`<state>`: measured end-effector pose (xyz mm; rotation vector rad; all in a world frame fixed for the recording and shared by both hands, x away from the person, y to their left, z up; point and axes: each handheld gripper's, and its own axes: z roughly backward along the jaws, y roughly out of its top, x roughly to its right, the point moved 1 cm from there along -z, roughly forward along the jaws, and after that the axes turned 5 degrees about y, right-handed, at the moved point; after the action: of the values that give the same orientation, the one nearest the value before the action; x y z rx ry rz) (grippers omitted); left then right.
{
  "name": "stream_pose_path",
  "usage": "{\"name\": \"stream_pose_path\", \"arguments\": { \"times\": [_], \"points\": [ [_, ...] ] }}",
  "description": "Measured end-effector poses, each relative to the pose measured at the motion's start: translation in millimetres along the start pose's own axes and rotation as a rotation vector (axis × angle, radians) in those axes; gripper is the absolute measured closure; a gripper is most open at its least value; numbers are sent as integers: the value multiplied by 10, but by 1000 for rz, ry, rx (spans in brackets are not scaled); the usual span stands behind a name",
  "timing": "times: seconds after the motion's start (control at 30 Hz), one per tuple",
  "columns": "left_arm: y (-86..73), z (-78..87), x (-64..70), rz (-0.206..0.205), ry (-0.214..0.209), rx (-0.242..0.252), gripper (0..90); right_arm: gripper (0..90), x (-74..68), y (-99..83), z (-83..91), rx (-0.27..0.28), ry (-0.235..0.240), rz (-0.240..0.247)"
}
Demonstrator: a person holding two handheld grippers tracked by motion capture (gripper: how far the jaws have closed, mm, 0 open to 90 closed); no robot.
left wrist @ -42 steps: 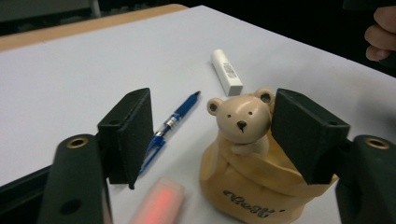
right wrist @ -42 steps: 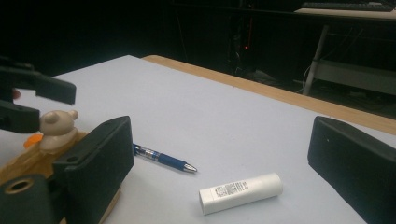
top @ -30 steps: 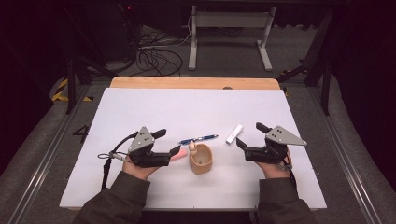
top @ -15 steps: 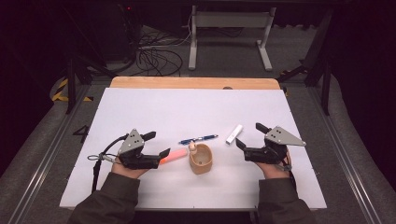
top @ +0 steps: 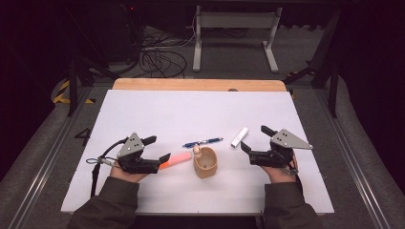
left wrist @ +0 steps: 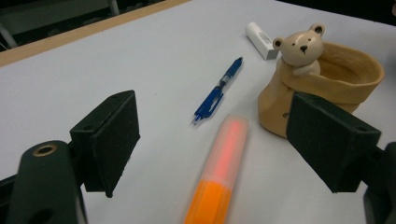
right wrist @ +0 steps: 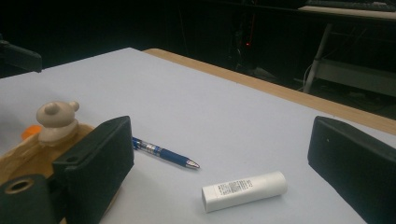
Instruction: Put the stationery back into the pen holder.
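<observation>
**Orange marker lies between the open jaws on the left**

The left hand-held gripper [top: 162, 149] sits low over the white surface [top: 157, 109], held in a person's left hand [top: 125, 175]. Its two black jaws are spread wide. Nothing is held in them.

The orange marker [top: 175, 160] lies flat on the surface. In the left gripper view, the marker [left wrist: 218, 181] is in the gap between the two jaws. Its orange end is closest to the camera, and its clear pink cap points away toward the pen. The jaws do not touch it. There is space on both sides of it.

Just past the marker's far end stands a small tan cup [top: 205, 162] with a little bear [left wrist: 300, 48] on its rim. In the left gripper view the cup [left wrist: 348, 70] is partly behind one jaw. A blue pen [top: 203, 142] lies on the surface just behind the marker and the cup.

The right hand-held gripper [top: 254, 138] is on the other side of the cup, well apart from the marker. Its jaws are also spread wide and hold nothing. A white tube [top: 239, 137] lies on the surface near them. In the right gripper view the tube [right wrist: 244, 190] lies flat on the surface in the gap between the two jaws, farther off and not touched.
</observation>
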<state>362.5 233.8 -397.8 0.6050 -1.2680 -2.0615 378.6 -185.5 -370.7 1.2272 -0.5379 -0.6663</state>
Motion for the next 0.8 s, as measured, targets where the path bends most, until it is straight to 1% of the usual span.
{"name": "stream_pose_path", "arguments": {
  "times": [0.03,0.1,0.23,0.37,0.43,0.5,0.53,0.57,0.63,0.7,0.8],
  "points": [
    [-7,-5,-1,7,-9,-11,179,77,0,1,1,0,0,2],
    [-23,-11,-3,6,-17,-18,176,77,-2,2,-1,-1,-1,0],
    [-51,-19,-24,0,-17,-34,175,77,-6,0,-11,-5,1,3],
    [-101,-40,-67,-3,-18,-60,174,77,-9,-4,-25,-7,5,4],
    [-129,-72,-80,-13,-19,-91,173,77,-15,-5,-28,-8,7,4],
    [-148,-94,-79,-22,-28,-116,173,77,-18,-5,-31,-9,9,5],
    [-155,-106,-82,-33,-30,-122,174,77,-17,-4,-30,-8,8,5],
    [-162,-116,-86,-36,-37,-129,175,77,-16,-2,-27,-7,10,5],
    [-171,-127,-105,-33,-45,-137,176,77,-18,1,-23,-4,9,7],
    [-183,-123,-129,-31,-44,-151,181,77,-28,3,-12,-3,10,4],
    [-223,-131,-174,-30,-59,-177,210,77,-37,13,-4,3,11,8]
  ]
}}
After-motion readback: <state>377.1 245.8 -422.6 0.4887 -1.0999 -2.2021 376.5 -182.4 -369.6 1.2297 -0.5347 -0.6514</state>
